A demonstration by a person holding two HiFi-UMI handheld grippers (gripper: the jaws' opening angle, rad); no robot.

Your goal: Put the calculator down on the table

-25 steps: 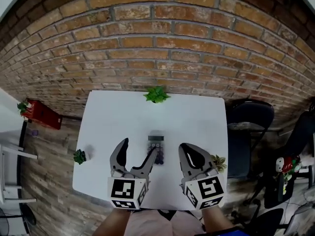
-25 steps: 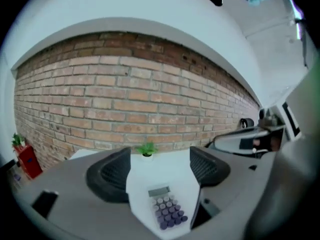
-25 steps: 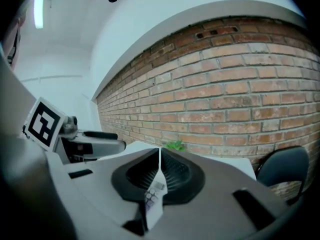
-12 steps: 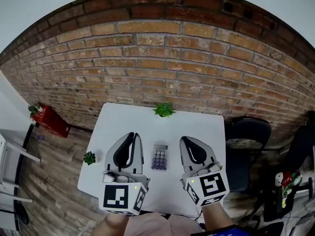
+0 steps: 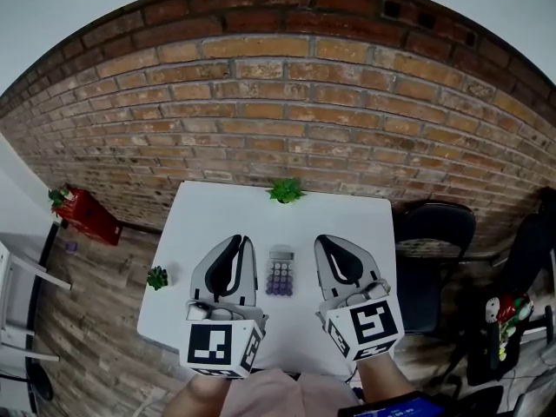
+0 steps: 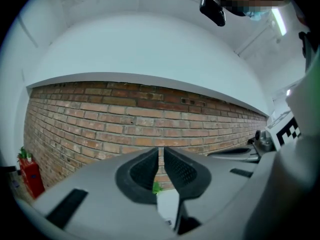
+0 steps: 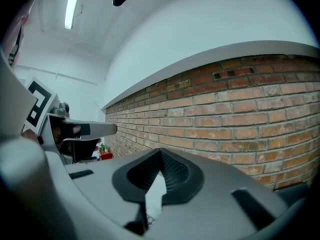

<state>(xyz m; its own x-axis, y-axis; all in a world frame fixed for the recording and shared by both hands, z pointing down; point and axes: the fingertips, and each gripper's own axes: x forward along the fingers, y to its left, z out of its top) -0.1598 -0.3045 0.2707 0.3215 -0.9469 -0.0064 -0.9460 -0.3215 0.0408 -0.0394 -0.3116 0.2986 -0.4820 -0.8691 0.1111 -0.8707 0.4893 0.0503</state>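
seen from above, a white table [image 5: 217,211] stands against a brick wall [image 5: 278,102]. at the far left, on the wooden floor, sits a red object [image 5: 87,215] with greenery on top, and a small green plant [image 5: 157,277] shows at the table's left edge. the left gripper [image 5: 245,240] hangs over the near left part of the table with its jaws pressed together and nothing between them; its own view shows the two dark pads meeting tip to tip. just right of it, the calculator [image 5: 280,274] lies flat on the tabletop, screen end toward the wall, between the two grippers and touching neither. beyond it, at the table's far edge, is a leafy green plant [image 5: 286,190]. the right gripper [image 5: 322,240] hangs over the near right part, jaws likewise closed on nothing. a black chair [image 5: 434,233] stands right of the table.
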